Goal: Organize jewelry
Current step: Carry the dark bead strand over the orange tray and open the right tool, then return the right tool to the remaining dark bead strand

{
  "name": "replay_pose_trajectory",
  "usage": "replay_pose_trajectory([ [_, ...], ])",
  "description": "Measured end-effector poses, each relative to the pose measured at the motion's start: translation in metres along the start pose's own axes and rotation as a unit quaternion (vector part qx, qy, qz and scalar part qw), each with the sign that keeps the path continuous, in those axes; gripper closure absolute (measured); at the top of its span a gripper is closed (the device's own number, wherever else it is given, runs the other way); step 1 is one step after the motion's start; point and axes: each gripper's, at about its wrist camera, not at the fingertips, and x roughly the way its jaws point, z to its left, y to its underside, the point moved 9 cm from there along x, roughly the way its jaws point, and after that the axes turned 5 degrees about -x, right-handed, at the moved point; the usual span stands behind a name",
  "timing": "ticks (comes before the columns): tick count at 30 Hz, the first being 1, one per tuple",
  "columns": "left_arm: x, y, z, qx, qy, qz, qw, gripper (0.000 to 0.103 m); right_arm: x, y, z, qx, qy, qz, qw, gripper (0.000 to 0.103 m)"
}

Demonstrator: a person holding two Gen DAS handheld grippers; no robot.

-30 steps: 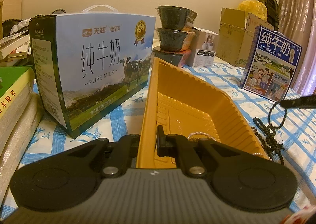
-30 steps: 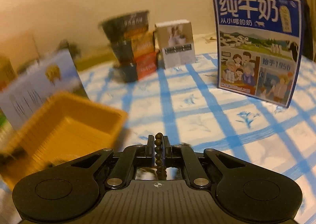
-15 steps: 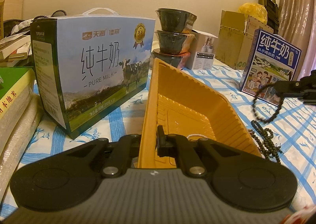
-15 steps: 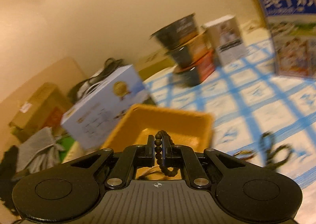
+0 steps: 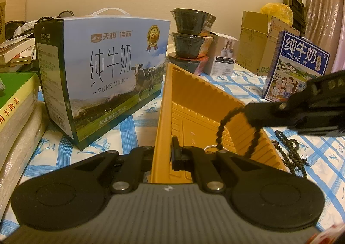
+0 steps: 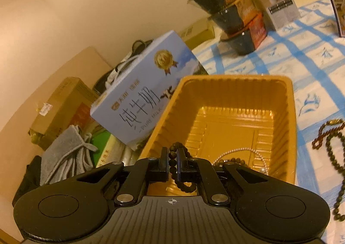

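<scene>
The right claw (image 6: pixel 171 165) is gripping a dark bead bracelet (image 5: pixel 222 127), its jaws closed on the beads, and is hanging the loop over the near end of the yellow tray (image 6: pixel 289 119). The left claw (image 5: pixel 163 153) is pinching the tray's left wall, closed on it and holding it steady.

By my reading the task is partway through: a thin silvery chain (image 6: pixel 241 151) and some dark beads are already lying in the tray at about 5 o'clock of its floor, and the bracelet is about to join them once released. What is left appears to be the long dark bead strand (image 5: pixel 291 153) and a brownish chain (image 6: pixel 323 134), both lying on the surface just outside the tray at 3 o'clock.

The surface is wearing a blue-checked cloth (image 5: pixel 133 132) and is crowded: a large milk carton (image 5: pixel 103 76) at 10 o'clock of the tray, stacked black bowls (image 5: pixel 189 35) at 12 o'clock, a smaller blue milk box (image 5: pixel 295 65) at 2 o'clock, cardboard boxes beyond, books at 9 o'clock, a plain cream wall behind
</scene>
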Motion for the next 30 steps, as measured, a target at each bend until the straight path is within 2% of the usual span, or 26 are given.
replay_pose_trajectory([
  [3, 0.0, 0.0, 0.0, 0.001, 0.0, 0.0, 1.0, 0.097, 0.005, 0.003, -0.002, 0.004, 0.004, 0.004, 1.0, 0.096],
  [6, 0.0, 0.0, -0.001, 0.002, -0.001, 0.0, 1.0, 0.097, 0.003, 0.001, -0.003, 0.002, 0.006, -0.003, 1.0, 0.091],
  [11, 0.001, 0.0, 0.0, 0.001, -0.001, 0.001, 1.0, 0.097, -0.01, -0.007, -0.01, 0.008, 0.018, -0.024, 1.0, 0.068],
  [20, 0.002, 0.0, -0.001, 0.002, -0.003, 0.003, 1.0, 0.097, -0.042, 0.004, -0.046, 0.006, 0.099, -0.022, 0.995, 0.064],
  [30, 0.002, 0.0, -0.002, 0.006, -0.006, 0.003, 1.0, 0.097, -0.092, 0.029, -0.101, 0.069, 0.159, -0.045, 0.984, 0.06],
])
